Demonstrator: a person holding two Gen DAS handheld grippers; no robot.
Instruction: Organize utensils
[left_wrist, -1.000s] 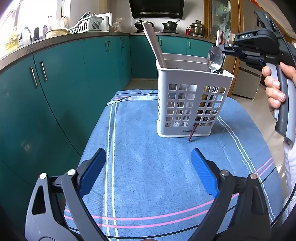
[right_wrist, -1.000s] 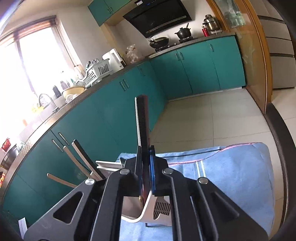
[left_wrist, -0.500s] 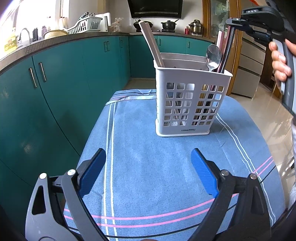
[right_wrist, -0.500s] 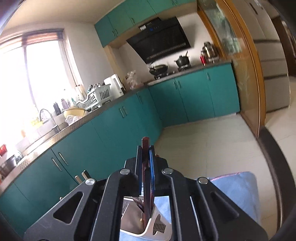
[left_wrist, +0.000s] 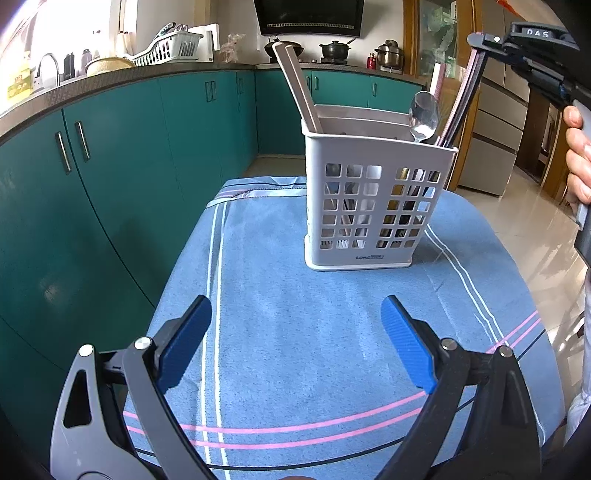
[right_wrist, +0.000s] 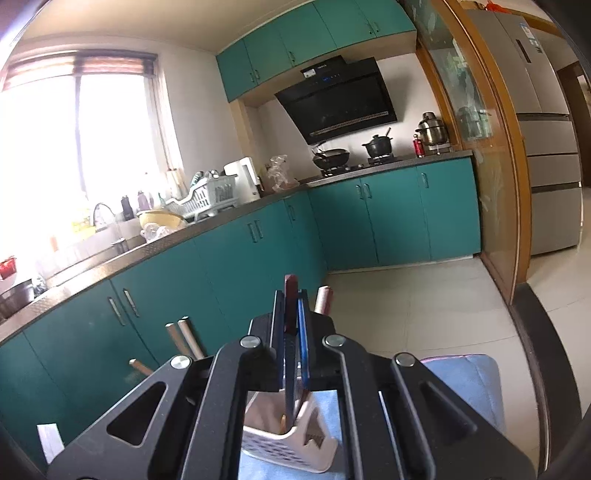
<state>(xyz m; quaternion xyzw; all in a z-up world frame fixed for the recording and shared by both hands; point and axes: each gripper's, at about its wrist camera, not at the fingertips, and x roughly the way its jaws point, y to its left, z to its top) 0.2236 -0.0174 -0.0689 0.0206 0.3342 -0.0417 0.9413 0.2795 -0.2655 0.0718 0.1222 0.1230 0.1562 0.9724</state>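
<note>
Currently right tongs (right_wrist: 291, 314), upper right of left-wrist view, clenched on dark chopsticks (left_wrist: 466, 88) standing in white utensil basket (left_wrist: 376, 199) mid-frame on blue-clothed counter (left_wrist: 295, 314); left tongs (left_wrist: 295, 343) released, empty.

The caddy (left_wrist: 373, 201) stands on the cloth (left_wrist: 295, 332), ahead of the left tongs (left_wrist: 295, 343) and a little to their right, well apart from them. In its left compartment sticks (left_wrist: 295, 88) lean left; in its right one a spoon (left_wrist: 424, 116) stands bowl up. The right tongs (right_wrist: 291, 325) sit above the caddy's right end, closed on a chopstick (right_wrist: 290, 306) whose lower end reaches down into that compartment. A handle (right_wrist: 324, 299) rises just right of them. Cabinets (left_wrist: 110, 155) run along the left of the cloth and behind the caddy, with the stove (right_wrist: 351, 164) on the far counter.
</note>
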